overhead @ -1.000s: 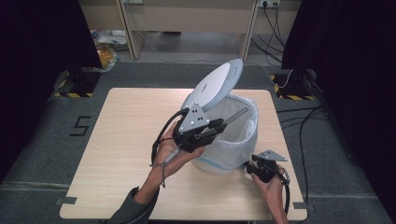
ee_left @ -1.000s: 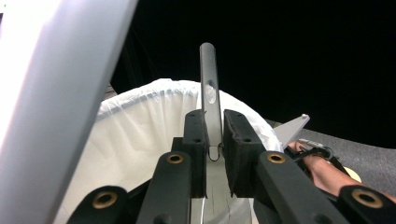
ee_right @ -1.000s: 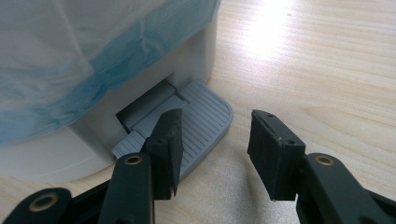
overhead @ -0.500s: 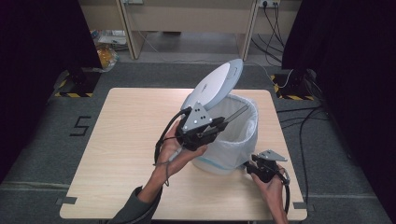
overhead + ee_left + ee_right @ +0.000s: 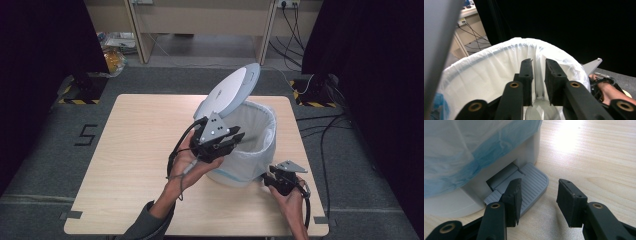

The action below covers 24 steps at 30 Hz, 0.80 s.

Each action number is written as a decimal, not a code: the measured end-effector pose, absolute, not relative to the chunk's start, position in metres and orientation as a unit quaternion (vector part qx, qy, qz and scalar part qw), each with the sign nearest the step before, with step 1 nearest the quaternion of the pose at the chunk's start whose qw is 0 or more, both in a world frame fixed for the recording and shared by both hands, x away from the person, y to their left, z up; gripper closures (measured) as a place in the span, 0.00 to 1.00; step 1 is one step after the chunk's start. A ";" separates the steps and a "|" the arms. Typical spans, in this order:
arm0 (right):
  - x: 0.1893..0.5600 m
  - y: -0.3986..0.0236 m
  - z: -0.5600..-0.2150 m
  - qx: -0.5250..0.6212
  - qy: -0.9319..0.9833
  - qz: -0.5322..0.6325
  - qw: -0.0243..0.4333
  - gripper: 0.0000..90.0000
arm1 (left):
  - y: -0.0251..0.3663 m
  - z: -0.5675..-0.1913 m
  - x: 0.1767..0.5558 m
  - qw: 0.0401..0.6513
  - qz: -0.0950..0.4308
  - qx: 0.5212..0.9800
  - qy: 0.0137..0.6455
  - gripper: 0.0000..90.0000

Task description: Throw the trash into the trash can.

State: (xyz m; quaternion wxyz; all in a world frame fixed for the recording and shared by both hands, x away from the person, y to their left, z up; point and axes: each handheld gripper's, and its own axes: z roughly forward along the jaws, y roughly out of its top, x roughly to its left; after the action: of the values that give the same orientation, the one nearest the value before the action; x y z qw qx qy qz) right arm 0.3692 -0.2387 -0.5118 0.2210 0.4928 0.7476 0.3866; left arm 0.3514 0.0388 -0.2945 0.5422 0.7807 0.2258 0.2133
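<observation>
A white pedal bin (image 5: 252, 150) with a white liner (image 5: 486, 72) stands on the right half of the wooden table (image 5: 135, 150), its lid (image 5: 230, 92) tilted up. My left gripper (image 5: 233, 139) hovers over the bin's near-left rim and points into it. In the left gripper view its jaws (image 5: 539, 61) stand close together on a pale grey utensil (image 5: 539, 110) whose far end I cannot make out. My right gripper (image 5: 268, 179) is low at the bin's front right, open. One jaw is over the grey ribbed pedal (image 5: 531, 183), the other over bare table.
The bin's blue-edged liner overhang (image 5: 481, 150) hangs above the pedal. The right hand (image 5: 610, 91) shows past the bin's rim in the left gripper view. Cables and desk legs (image 5: 295, 30) lie on the floor beyond the table. Dark curtains flank both sides.
The left gripper has shifted slightly over the bin's rim. The right gripper stays at the pedal and the lid stays up.
</observation>
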 end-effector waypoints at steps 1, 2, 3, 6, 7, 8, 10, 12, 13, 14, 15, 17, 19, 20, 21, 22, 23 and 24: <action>0.369 -0.239 -0.512 0.493 0.748 0.386 0.221 0.61 | 0.039 -0.294 0.351 0.543 0.213 0.781 0.225 0.84; 0.369 -0.239 -0.512 0.493 0.748 0.386 0.221 0.61 | 0.040 -0.294 0.350 0.544 0.211 0.781 0.224 0.84; 0.369 -0.239 -0.512 0.493 0.748 0.387 0.221 0.61 | 0.040 -0.294 0.349 0.545 0.210 0.780 0.224 0.83; 0.369 -0.238 -0.512 0.493 0.748 0.386 0.221 0.61 | 0.042 -0.293 0.347 0.547 0.205 0.781 0.221 0.81; 0.369 -0.239 -0.512 0.493 0.748 0.386 0.221 0.61 | 0.043 -0.293 0.346 0.547 0.203 0.781 0.221 0.81; 0.369 -0.239 -0.512 0.493 0.748 0.386 0.221 0.61 | 0.043 -0.293 0.345 0.550 0.198 0.781 0.220 0.80; 0.369 -0.238 -0.512 0.493 0.748 0.386 0.221 0.61 | 0.045 -0.293 0.343 0.553 0.186 0.782 0.219 0.78; 0.369 -0.238 -0.512 0.493 0.748 0.386 0.221 0.61 | 0.048 -0.293 0.342 0.557 0.177 0.780 0.222 0.73; 0.369 -0.238 -0.512 0.493 0.748 0.386 0.221 0.61 | 0.048 -0.293 0.342 0.557 0.177 0.780 0.222 0.72; 0.369 -0.238 -0.512 0.493 0.748 0.386 0.222 0.61 | 0.049 -0.293 0.341 0.559 0.172 0.781 0.221 0.72; 0.369 -0.238 -0.512 0.493 0.748 0.386 0.221 0.61 | 0.049 -0.293 0.339 0.558 0.171 0.782 0.219 0.70; 0.369 -0.238 -0.512 0.493 0.748 0.386 0.221 0.61 | 0.051 -0.294 0.336 0.556 0.167 0.785 0.216 0.68; 0.369 -0.238 -0.512 0.493 0.748 0.386 0.221 0.61 | 0.053 -0.295 0.334 0.556 0.163 0.785 0.217 0.66; 0.369 -0.238 -0.512 0.493 0.748 0.386 0.221 0.61 | 0.054 -0.295 0.332 0.556 0.164 0.785 0.217 0.66; 0.369 -0.238 -0.512 0.492 0.748 0.386 0.222 0.61 | 0.057 -0.296 0.329 0.555 0.162 0.787 0.215 0.64; 0.369 -0.238 -0.512 0.492 0.748 0.386 0.222 0.61 | 0.057 -0.296 0.329 0.555 0.162 0.787 0.215 0.63; 0.369 -0.238 -0.512 0.493 0.748 0.386 0.221 0.61 | 0.058 -0.297 0.327 0.556 0.159 0.788 0.213 0.63; 0.369 -0.238 -0.512 0.493 0.748 0.386 0.221 0.61 | 0.059 -0.298 0.325 0.555 0.160 0.788 0.211 0.63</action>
State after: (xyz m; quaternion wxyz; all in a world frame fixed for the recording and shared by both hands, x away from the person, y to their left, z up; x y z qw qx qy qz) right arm 0.3691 -0.2385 -0.5117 0.2213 0.4929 0.7478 0.3859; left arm 0.3246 0.0586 -0.2981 0.5550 0.7885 0.2114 0.1599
